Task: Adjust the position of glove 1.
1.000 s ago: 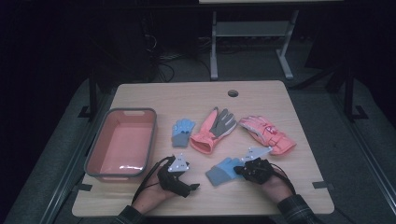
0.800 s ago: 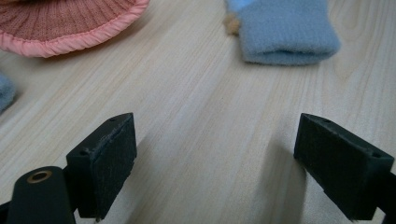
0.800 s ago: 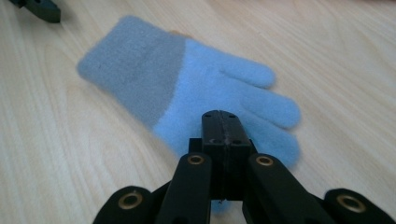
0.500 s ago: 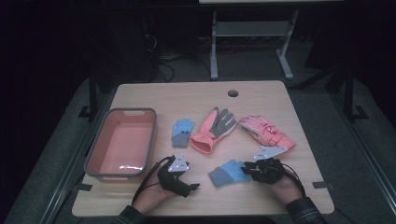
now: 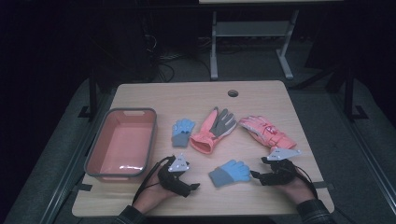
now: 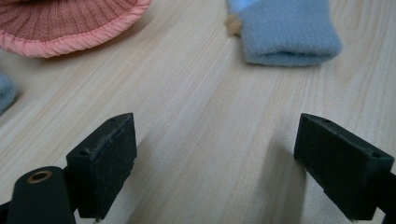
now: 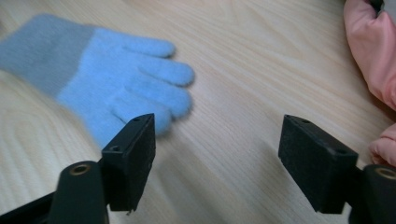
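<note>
A light blue knit glove (image 5: 229, 171) with a grey-blue cuff lies flat near the table's front edge. My right gripper (image 5: 256, 175) sits just right of its fingertips. In the right gripper view the glove (image 7: 107, 79) lies ahead and to the left. The right gripper (image 7: 215, 154) is open, its jaws have just been opening, and only bare wood lies between them. My left gripper (image 5: 194, 186) rests left of the glove's cuff (image 6: 285, 32). The left gripper (image 6: 215, 158) stands open over bare table.
A pink tray (image 5: 122, 143) stands at the left. A second small blue glove (image 5: 182, 131), a pink and grey glove (image 5: 214, 129) and a padded pink glove (image 5: 266, 132) lie mid-table. The pink glove's cuff (image 6: 70, 23) lies ahead of the left gripper, and the padded glove (image 7: 373, 60) is close on the right gripper's right.
My right gripper has opened, let go of the light blue glove and drawn back to the right. The glove now lies flat on the table. The left gripper has stayed put.
</note>
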